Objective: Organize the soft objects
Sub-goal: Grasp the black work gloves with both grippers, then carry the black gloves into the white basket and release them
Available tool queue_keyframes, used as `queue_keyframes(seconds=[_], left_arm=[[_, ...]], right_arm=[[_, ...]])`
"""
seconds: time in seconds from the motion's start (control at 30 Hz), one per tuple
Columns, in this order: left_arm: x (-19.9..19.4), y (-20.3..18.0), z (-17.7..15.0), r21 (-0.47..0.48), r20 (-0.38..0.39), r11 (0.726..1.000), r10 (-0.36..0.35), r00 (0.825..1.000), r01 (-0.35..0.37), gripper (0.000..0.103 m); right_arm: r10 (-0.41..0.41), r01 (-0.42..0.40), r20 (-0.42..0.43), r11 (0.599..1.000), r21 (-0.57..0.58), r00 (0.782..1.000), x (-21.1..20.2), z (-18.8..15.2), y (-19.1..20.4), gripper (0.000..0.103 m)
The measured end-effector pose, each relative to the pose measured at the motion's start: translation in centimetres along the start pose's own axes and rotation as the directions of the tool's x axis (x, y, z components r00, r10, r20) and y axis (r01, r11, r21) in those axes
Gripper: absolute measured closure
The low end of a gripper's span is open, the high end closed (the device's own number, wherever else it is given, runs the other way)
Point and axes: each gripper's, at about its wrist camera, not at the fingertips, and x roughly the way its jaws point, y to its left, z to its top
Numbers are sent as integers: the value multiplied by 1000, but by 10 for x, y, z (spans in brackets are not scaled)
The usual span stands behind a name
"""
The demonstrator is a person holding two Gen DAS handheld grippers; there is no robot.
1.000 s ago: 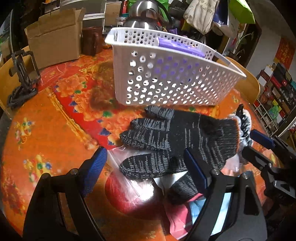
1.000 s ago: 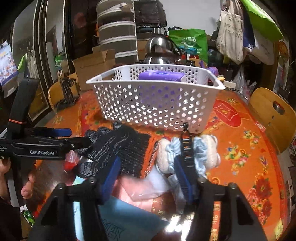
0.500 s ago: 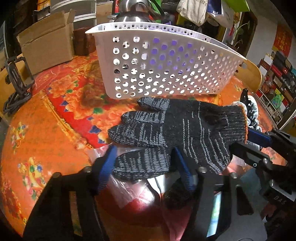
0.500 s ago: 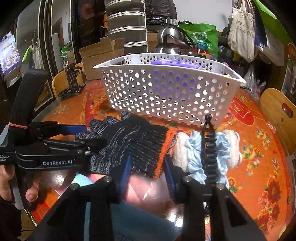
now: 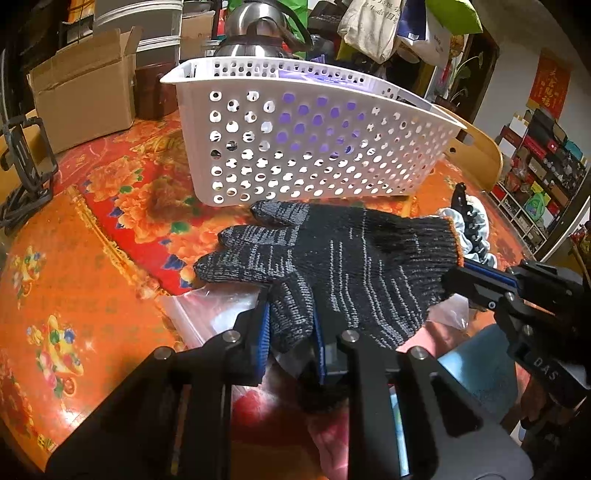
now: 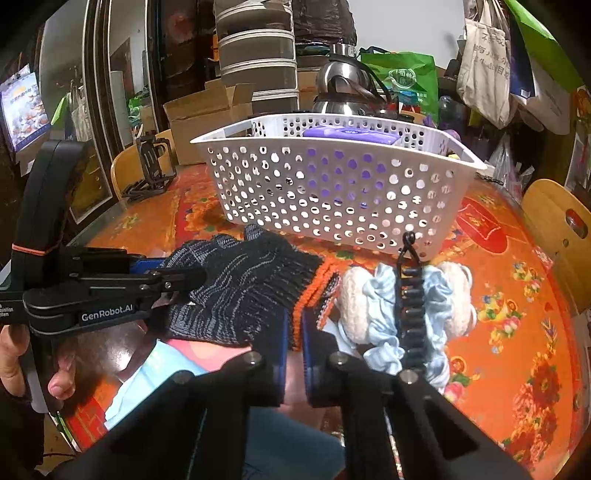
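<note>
A black knit glove [image 5: 343, 266] with an orange cuff edge lies in front of the white perforated basket [image 5: 314, 147]. My left gripper [image 5: 291, 332] is shut on the glove's thumb part. My right gripper [image 6: 293, 332] is shut on the glove's cuff [image 6: 306, 291]; it also shows in the left wrist view [image 5: 476, 280]. The glove [image 6: 240, 291] is held between both grippers just above the table. A purple item [image 6: 349, 133] lies inside the basket [image 6: 332, 192]. Beside the cuff lie a light blue scrunchie [image 6: 388, 332], a cream fluffy scrunchie [image 6: 354, 302] and a black claw clip [image 6: 408, 302].
Clear plastic bags [image 5: 218, 306] and pink and blue items [image 6: 155, 365] lie under the glove on the orange flowered tablecloth [image 5: 74, 295]. A cardboard box [image 5: 81, 96], a kettle [image 5: 255, 26] and a black phone stand [image 5: 26, 173] stand behind. A wooden chair [image 6: 557, 229] is at right.
Both grippers closed from open onto the glove: the left on its thumb part, the right on its cuff. Both moved forward toward the basket.
</note>
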Motion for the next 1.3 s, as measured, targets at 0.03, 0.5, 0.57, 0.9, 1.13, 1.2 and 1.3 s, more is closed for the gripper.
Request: queue_keyframes(seconds=[0.03, 0.5, 0.57, 0.9, 1.13, 1.2, 1.3], left_arm=[[-2, 0, -1, 0, 6, 1000, -5, 1000, 5, 85], [-50, -4, 6, 5, 131, 1000, -29, 991, 28, 87], [-58, -5, 11, 9, 150, 999, -33, 988, 32, 87], [-107, -22, 36, 46, 236, 998, -55, 970, 45, 87], [-143, -36, 74, 78, 292, 996, -55, 955, 34, 87], [-153, -41, 94, 90, 310, 996, -44, 950, 17, 87], [-158, -45, 124, 88, 317, 996, -35, 948, 7, 87]], right_arm=[[-3, 3, 9, 1000, -4, 1000, -2, 0, 1, 100], [9, -7, 65, 1000, -26, 998, -26, 8, 7, 101], [5, -2, 86, 1000, -31, 996, -34, 13, 7, 101], [-2, 9, 157, 999, -42, 988, -70, 39, 4, 101], [-7, 19, 214, 998, -53, 977, -97, 72, 1, 101], [-18, 31, 235, 998, -52, 972, -102, 89, -3, 101], [-38, 52, 253, 997, -50, 967, -104, 117, -11, 101]])
